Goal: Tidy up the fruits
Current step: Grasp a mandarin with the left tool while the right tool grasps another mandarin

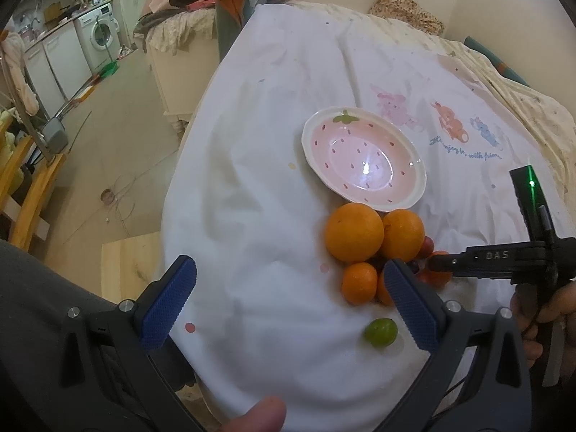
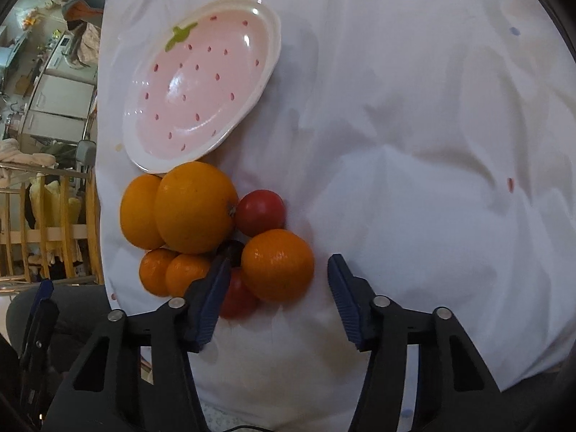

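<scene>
Blue-padded jaws of the right gripper (image 2: 275, 298) stood apart around a mid-sized orange (image 2: 277, 264), with the left pad wedged among the pile and the right pad clear of the peel, so nothing was yet pinched. That orange lay at the near edge of a cluster: a large orange (image 2: 194, 207), further oranges, a red fruit (image 2: 260, 212) and a second red one half hidden below. All sat on a white cloth (image 2: 414, 144), just beside the empty strawberry plate (image 2: 270, 64). A sound grasp probably called for centring the pads across the orange's widest part and lifting straight up, lest neighbours roll. The left gripper (image 1: 288, 306) hung spread and empty, near a lone green fruit (image 1: 380, 332).
</scene>
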`<state>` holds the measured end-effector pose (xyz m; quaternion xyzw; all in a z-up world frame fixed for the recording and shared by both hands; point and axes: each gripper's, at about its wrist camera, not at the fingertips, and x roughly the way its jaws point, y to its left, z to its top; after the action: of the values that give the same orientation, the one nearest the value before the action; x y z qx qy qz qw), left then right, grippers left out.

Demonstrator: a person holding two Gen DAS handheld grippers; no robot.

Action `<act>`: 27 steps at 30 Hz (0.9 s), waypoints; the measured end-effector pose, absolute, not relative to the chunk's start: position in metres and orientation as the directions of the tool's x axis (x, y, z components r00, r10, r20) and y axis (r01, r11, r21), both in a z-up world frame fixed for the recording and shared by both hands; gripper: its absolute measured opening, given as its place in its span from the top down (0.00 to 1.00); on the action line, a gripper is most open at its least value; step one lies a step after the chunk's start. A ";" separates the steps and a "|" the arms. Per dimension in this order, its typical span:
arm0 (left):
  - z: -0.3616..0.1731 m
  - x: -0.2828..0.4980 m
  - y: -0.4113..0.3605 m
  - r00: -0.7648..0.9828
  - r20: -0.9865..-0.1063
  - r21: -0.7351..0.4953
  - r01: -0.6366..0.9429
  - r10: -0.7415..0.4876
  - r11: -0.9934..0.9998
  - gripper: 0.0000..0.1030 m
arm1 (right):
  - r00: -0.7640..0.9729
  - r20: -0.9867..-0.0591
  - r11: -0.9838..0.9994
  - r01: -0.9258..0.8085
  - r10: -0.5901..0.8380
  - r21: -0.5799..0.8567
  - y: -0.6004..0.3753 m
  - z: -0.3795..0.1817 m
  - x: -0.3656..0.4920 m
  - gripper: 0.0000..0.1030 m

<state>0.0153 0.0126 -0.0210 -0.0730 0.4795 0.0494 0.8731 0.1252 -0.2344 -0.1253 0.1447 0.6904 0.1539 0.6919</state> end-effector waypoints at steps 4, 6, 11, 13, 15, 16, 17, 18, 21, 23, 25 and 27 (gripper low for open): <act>-0.022 0.015 0.014 0.528 -0.849 -0.077 -0.162 0.020 0.984 0.00 | -0.003 -0.911 0.911 -0.021 0.412 0.412 -0.232 -0.123 0.122 0.57; -0.024 0.016 0.014 0.522 -0.853 -0.077 -0.165 0.020 0.983 0.00 | 0.006 -0.907 0.907 -0.026 0.420 0.420 -0.234 -0.121 0.121 0.57; -0.029 0.017 0.016 0.495 -0.868 -0.071 -0.174 0.025 0.982 0.00 | 0.065 -0.887 0.889 -0.006 0.458 0.459 -0.251 -0.103 0.115 0.57; -0.034 0.018 0.018 0.469 -0.883 -0.066 -0.183 0.028 0.981 0.00 | 0.110 -0.869 0.875 -0.007 0.482 0.484 -0.260 -0.089 0.111 0.57; -0.038 0.022 0.019 0.436 -0.899 -0.057 -0.187 0.031 0.981 0.00 | 0.144 -0.852 0.861 -0.009 0.504 0.508 -0.267 -0.079 0.107 0.57; -0.040 0.023 0.019 0.420 -0.907 -0.058 -0.187 0.026 0.981 0.00 | 0.167 -0.843 0.856 -0.013 0.511 0.516 -0.268 -0.075 0.103 0.57; -0.043 0.026 0.018 0.402 -0.915 -0.059 -0.186 0.021 0.981 0.00 | 0.185 -0.836 0.852 -0.012 0.517 0.524 -0.272 -0.071 0.099 0.57; -0.046 0.030 0.018 0.379 -0.925 -0.059 -0.187 0.017 0.981 0.00 | 0.193 -0.832 0.849 -0.009 0.520 0.529 -0.274 -0.069 0.101 0.57; -0.054 0.039 0.014 0.324 -0.946 -0.074 -0.181 -0.011 0.981 0.01 | 0.227 -0.812 0.833 0.012 0.537 0.554 -0.284 -0.065 0.097 0.57; -0.064 0.050 0.007 0.260 -0.963 -0.114 -0.168 -0.068 0.979 0.07 | 0.245 -0.803 0.825 0.021 0.543 0.565 -0.291 -0.065 0.097 0.57; -0.072 0.058 0.003 0.212 -0.968 -0.172 -0.175 -0.134 0.969 0.22 | 0.247 -0.797 0.818 0.032 0.551 0.575 -0.291 -0.067 0.101 0.57; -0.083 0.069 -0.007 0.152 -0.973 -0.200 -0.164 -0.176 0.966 0.31 | 0.245 -0.812 0.833 0.029 0.530 0.553 -0.285 -0.069 0.104 0.57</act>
<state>0.0689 -0.0066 -0.0830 -0.1305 0.6513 -0.0039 0.7475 0.1043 -0.2854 -0.0689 0.2365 0.5914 0.1664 0.7528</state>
